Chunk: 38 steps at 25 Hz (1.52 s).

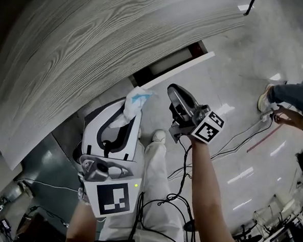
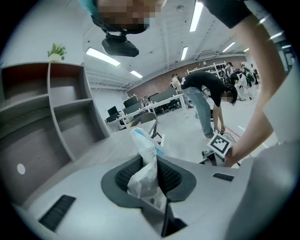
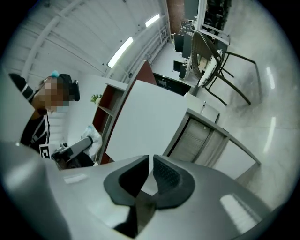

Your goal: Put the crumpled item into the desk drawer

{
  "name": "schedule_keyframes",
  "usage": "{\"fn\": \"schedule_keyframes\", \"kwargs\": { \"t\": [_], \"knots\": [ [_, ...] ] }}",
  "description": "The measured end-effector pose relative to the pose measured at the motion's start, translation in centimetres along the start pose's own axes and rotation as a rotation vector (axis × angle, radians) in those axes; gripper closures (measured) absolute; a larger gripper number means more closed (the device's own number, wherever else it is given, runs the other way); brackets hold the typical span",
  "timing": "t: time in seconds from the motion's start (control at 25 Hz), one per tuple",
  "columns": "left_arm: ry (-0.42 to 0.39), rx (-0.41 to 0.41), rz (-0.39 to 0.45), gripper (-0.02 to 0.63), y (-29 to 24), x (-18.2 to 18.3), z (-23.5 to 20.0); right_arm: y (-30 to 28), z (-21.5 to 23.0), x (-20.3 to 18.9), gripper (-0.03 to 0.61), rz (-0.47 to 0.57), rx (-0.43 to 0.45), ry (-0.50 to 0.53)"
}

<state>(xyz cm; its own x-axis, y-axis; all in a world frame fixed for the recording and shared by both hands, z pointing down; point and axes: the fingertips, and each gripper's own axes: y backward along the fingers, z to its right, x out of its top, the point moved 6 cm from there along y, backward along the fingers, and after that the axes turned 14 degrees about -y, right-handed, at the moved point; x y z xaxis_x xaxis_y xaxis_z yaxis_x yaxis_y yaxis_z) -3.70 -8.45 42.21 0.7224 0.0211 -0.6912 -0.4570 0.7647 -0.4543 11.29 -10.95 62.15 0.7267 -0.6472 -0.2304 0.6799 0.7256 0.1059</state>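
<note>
White crumpled packet (image 2: 143, 152) tight in left claw (image 2: 150, 171)

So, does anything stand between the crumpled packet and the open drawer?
Nothing visible does. The crumpled packet, in the left gripper, sits just short of the open drawer; the right gripper is beside that path.

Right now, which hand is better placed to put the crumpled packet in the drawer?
Left: the left gripper clamps the crumpled packet near the open drawer; the right gripper is empty.
</note>
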Motion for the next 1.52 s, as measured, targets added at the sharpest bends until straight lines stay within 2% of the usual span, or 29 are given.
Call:
{"fn": "schedule_keyframes", "kwargs": {
  "t": [0.08, 0.32, 0.6, 0.88, 1.08, 1.28, 1.44, 1.52],
  "knots": [
    [-0.041, 0.022, 0.003, 0.545, -1.3, 0.9, 0.4, 1.2, -0.9, 0.3, 0.572, -0.017, -0.018, 0.04],
    [-0.132, 0.088, 0.02, 0.545, -3.2, 1.8, 0.2, 3.4, -5.6, 0.1, 0.572, -0.076, -0.034, 0.165],
    [-0.254, 0.091, 0.008, 0.545, -4.5, 2.2, 1.2, 5.3, -11.9, -0.4, 0.572, -0.137, -0.047, 0.287],
    [-0.356, 0.114, -0.032, 0.545, -7.0, 2.4, 2.4, 7.2, -13.8, -0.2, 0.572, -0.13, -0.053, 0.297],
    [-0.429, 0.17, -0.052, 0.545, -7.5, 2.6, 2.1, 8.0, -14.2, -0.3, 0.572, -0.131, -0.057, 0.291],
    [-0.441, 0.103, -0.092, 0.529, -7.9, 2.2, 3.2, 8.2, -14.7, -0.7, 0.572, -0.132, -0.06, 0.287],
    [-0.364, 0.033, -0.109, 0.448, -8.1, 1.6, 3.8, 8.3, -15.0, -0.7, 0.572, -0.128, -0.057, 0.289],
    [-0.338, 0.024, -0.114, 0.437, -8.0, 1.5, 3.7, 8.4, -15.1, -0.7, 0.572, -0.128, -0.057, 0.288]
  ]
}}
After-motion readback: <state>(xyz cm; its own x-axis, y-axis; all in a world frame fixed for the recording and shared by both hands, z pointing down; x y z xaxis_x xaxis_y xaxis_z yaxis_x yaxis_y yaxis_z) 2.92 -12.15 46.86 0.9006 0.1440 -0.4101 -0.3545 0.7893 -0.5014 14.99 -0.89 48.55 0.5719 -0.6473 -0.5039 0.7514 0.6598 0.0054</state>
